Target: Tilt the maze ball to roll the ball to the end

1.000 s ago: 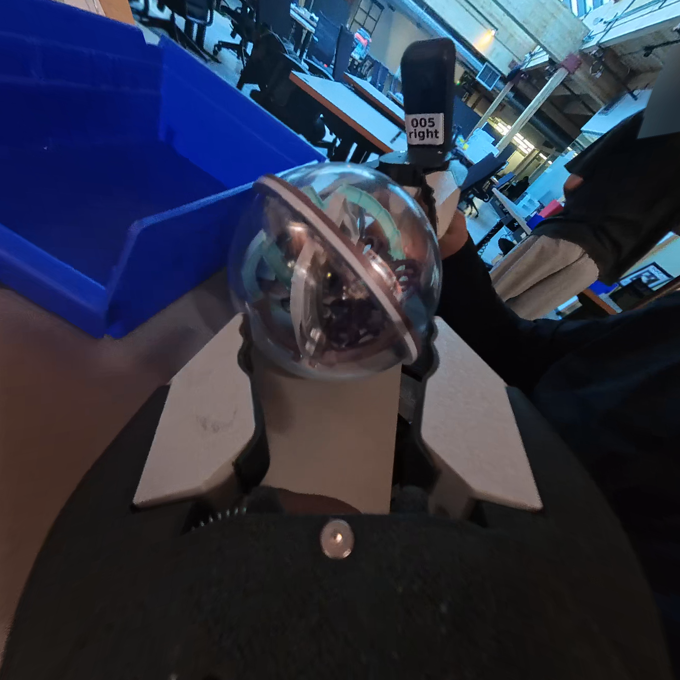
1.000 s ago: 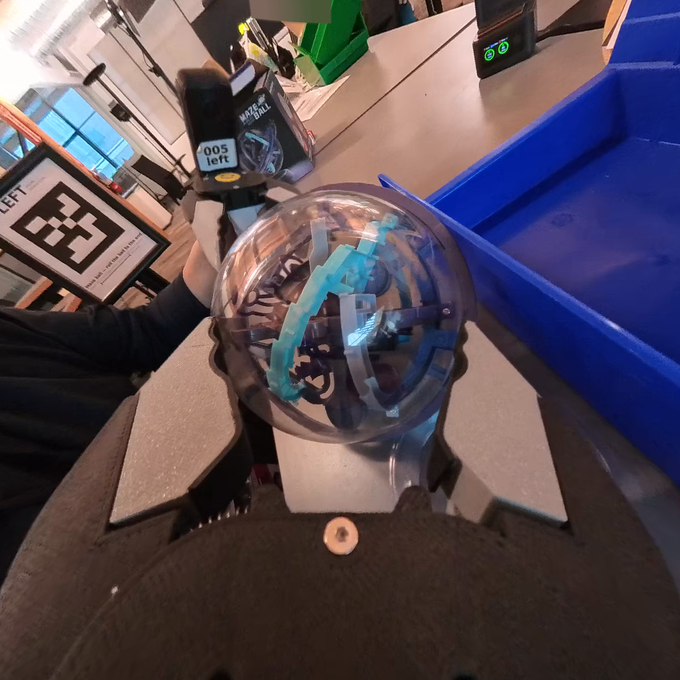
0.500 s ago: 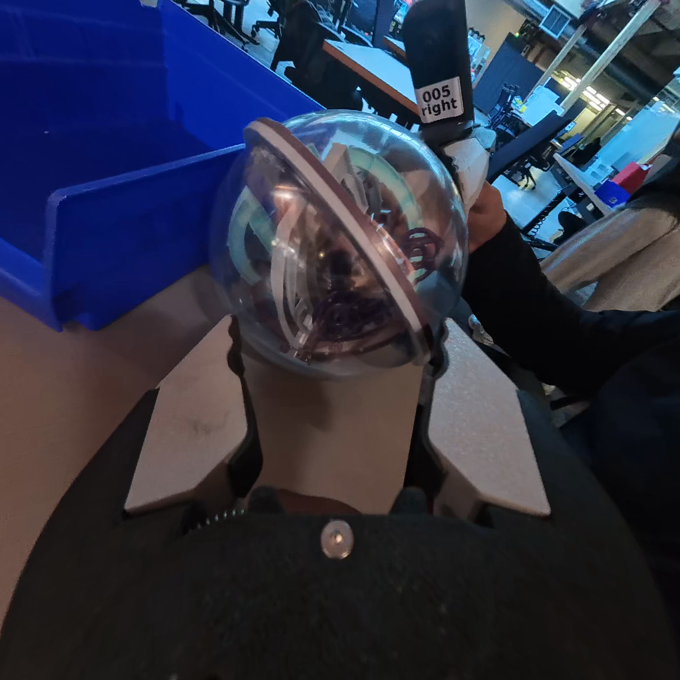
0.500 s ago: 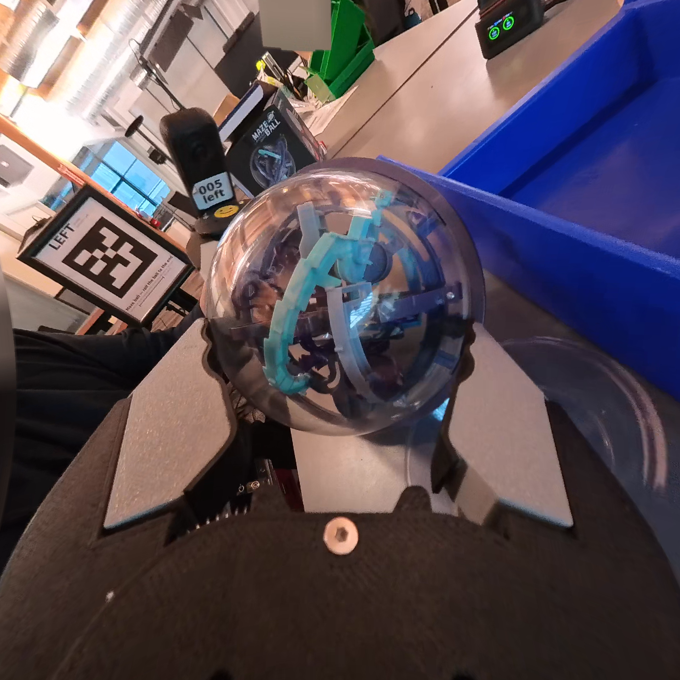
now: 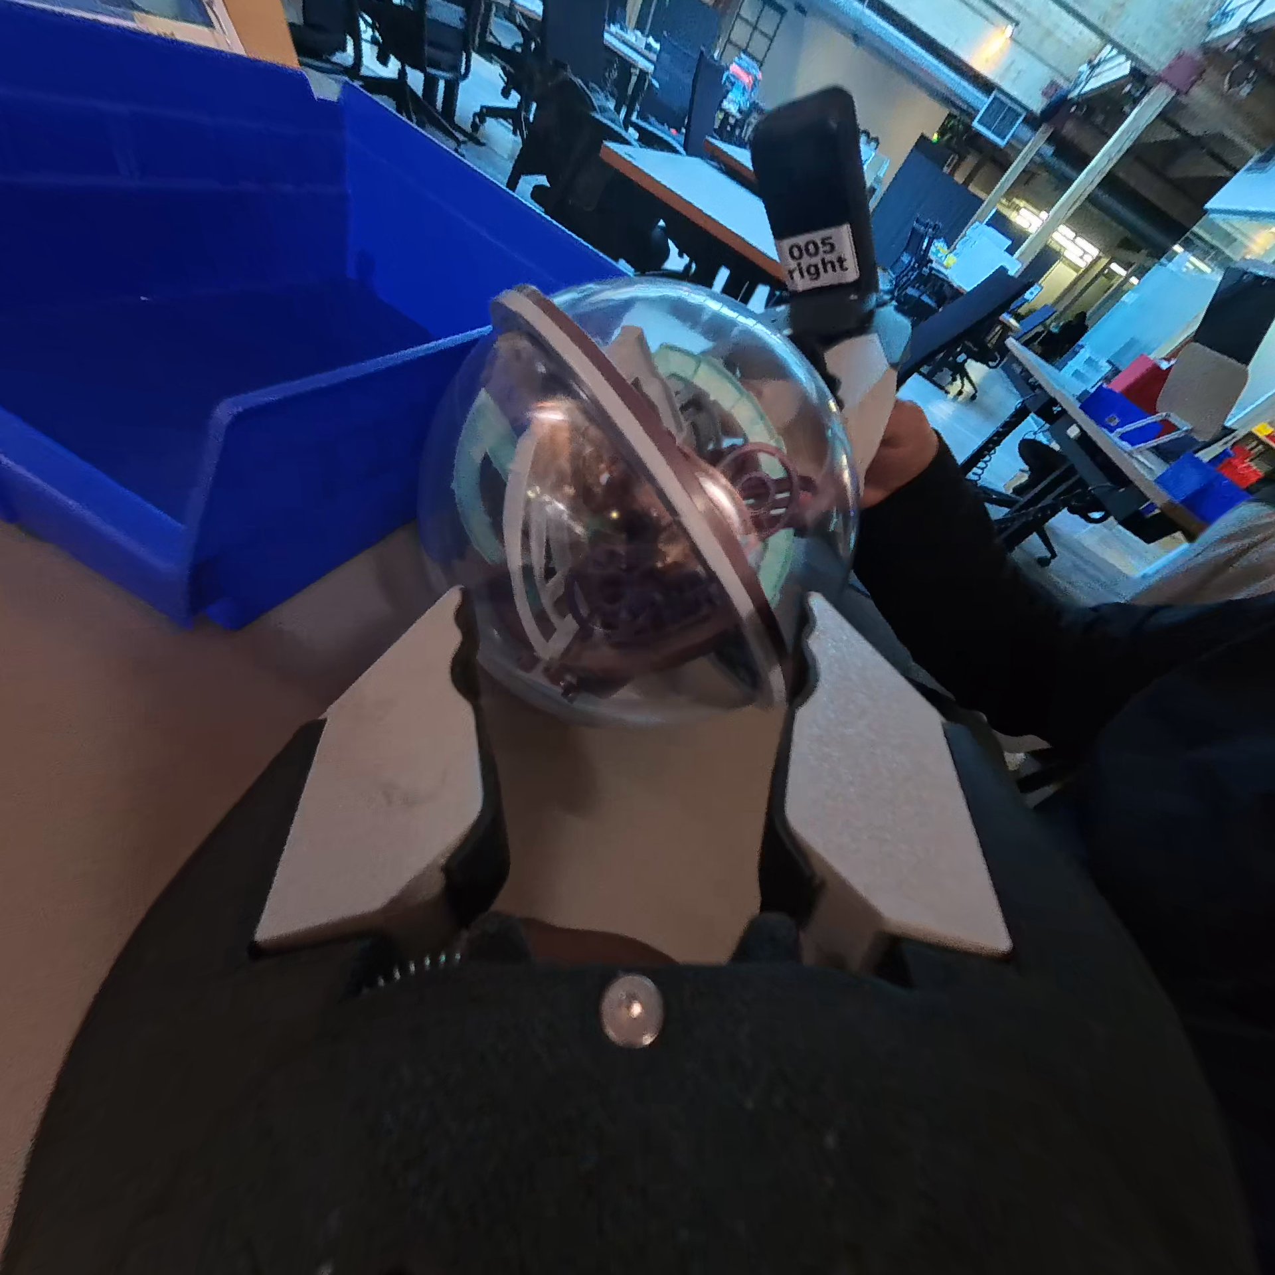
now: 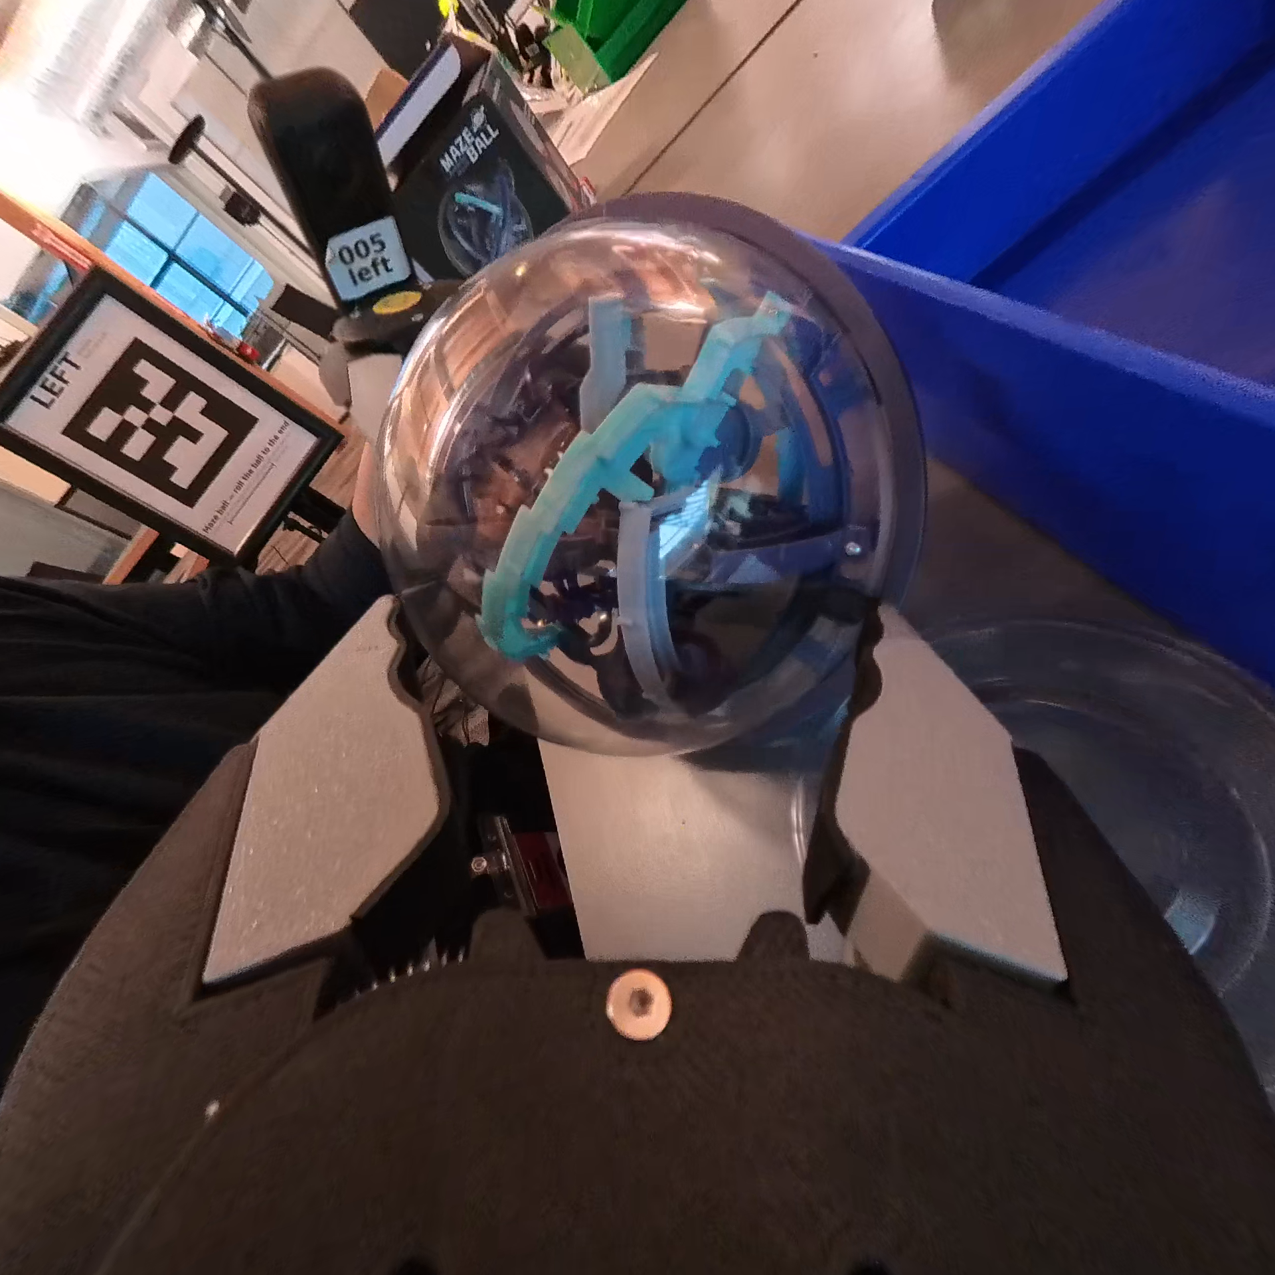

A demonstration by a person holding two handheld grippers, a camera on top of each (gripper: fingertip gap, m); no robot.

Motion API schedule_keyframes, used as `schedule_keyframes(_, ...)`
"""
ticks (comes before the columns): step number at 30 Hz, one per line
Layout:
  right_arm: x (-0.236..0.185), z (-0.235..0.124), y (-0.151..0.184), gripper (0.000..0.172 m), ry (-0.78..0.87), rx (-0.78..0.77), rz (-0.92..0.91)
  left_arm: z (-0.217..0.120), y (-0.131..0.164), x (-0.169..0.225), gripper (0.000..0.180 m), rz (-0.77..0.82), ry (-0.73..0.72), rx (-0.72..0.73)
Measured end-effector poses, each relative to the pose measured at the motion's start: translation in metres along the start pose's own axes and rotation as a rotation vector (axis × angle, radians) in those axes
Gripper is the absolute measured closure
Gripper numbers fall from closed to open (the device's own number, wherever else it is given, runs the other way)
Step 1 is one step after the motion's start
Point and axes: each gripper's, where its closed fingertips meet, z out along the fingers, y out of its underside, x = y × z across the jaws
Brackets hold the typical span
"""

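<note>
progress: mid-task. maze ball [image 6: 648,476] is lifted off the table and tilted; a small steel ball seems to sit low among the tracks beside the turquoise track [image 6: 552,552]. can't tell how far that is from the end, so rolling remains.
left gripper [image 5: 631,641]: jaws clamped on the clear sphere's lower part, both fingers [image 5: 869,697] against the shell.
right gripper [image 6: 635,662]: wider span, fingers pressed to the sphere's sides from the opposite side.
maze ball location: held between both grippers, just beside the blue bin [image 5: 207,345] front wall.
seam ring [image 5: 621,441]: runs steeply diagonal in the left view.
clear dish [image 6: 1104,793]: on the table below the maze ball, bin side.
change vs earlier frame: the ball's tilt looks much as it did half a second ago; the bin has shifted in both views, so the whole grip has swung.
</note>
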Motion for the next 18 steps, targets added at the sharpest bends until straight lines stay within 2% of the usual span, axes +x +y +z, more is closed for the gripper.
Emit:
schedule_keyframes(9,0.001,-0.001,0.001,0.054,-0.008,-0.005,0.004,-0.004,-0.006,-0.004,0.098,0.017,0.023,-0.013)
schedule_keyframes(14,0.006,-0.017,-0.023,0.056,-0.077,0.138,0.036,-0.004,-0.007,-0.004,0.1,0.029,0.023,-0.021)
schedule_keyframes(18,0.018,-0.011,-0.019,0.05,-0.08,0.111,0.074,-0.003,-0.007,-0.004,0.098,0.024,0.026,-0.017)
